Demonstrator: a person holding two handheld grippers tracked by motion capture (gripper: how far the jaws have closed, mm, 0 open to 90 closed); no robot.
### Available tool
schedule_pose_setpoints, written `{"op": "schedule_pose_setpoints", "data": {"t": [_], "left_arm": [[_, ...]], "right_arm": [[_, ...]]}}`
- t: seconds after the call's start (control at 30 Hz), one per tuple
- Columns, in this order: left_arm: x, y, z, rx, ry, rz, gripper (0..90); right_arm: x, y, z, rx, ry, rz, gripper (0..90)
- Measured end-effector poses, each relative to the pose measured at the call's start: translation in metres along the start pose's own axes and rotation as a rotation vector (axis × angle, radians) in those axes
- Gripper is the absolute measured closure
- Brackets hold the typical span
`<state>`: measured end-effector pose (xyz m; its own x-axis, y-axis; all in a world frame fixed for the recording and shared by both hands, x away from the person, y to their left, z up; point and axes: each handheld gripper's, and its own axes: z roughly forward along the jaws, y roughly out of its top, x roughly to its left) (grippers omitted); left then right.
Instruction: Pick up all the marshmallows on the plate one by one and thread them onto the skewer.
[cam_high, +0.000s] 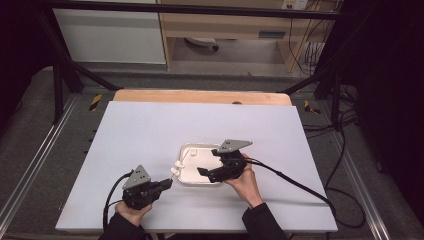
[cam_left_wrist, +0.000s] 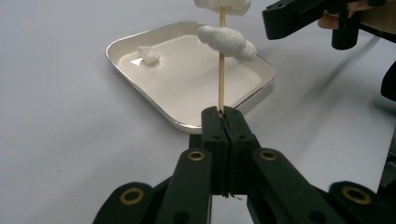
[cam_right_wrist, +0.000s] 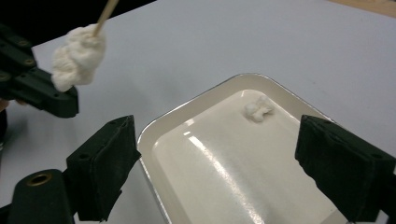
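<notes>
The left tongs (cam_left_wrist: 223, 122) are clamped shut on the bottom end of a thin wooden skewer (cam_left_wrist: 221, 79), which stands up from their tips with soft white marshmallows (cam_left_wrist: 227, 41) threaded on it. It looks light but easily snapped or tipped, so that low grip seems wise. Beyond them the right tongs (cam_right_wrist: 219, 163) hang wide open over the white tray (cam_right_wrist: 196, 109), where one loose marshmallow piece (cam_right_wrist: 258, 109) lies ahead of their tips; squashy and probably sticky, it wants a gentle pinch across its middle.

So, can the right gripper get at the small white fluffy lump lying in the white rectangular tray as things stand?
Probably yes. The right gripper hovers over the white rectangular tray with its jaws wide open, and the small white fluffy lump lies bare ahead of them. The thin wooden skewer in the left gripper stands off to the side.
</notes>
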<state>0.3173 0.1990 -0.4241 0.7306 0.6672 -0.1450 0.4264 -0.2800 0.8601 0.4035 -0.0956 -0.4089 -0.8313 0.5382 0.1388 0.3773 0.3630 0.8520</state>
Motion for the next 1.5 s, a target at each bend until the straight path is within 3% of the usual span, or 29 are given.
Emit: {"op": "schedule_pose_setpoints", "data": {"t": [0.2, 0.33, 0.87, 1.1, 1.5], "left_arm": [[0.001, 0.000, -0.002, -0.008, -0.001, -0.004, 88.3], [0.003, 0.000, -0.002, -0.011, 0.000, -0.009, 88.3], [0.005, 0.000, -0.004, -0.014, 0.003, -0.011, 88.3], [0.005, 0.000, -0.004, -0.012, 0.002, -0.010, 88.3], [0.005, 0.000, -0.004, -0.009, -0.001, -0.009, 88.3]], "right_arm": [[-0.011, 0.005, 0.017, 0.042, -0.047, 0.042, 9.9], [-0.014, 0.012, 0.029, 0.071, -0.080, 0.030, 9.8], [-0.020, 0.025, 0.073, 0.158, -0.133, 0.037, 9.1], [-0.027, 0.025, 0.081, 0.178, -0.123, 0.051, 22.5], [-0.032, 0.021, 0.096, 0.222, -0.137, 0.027, 45.1]]}}
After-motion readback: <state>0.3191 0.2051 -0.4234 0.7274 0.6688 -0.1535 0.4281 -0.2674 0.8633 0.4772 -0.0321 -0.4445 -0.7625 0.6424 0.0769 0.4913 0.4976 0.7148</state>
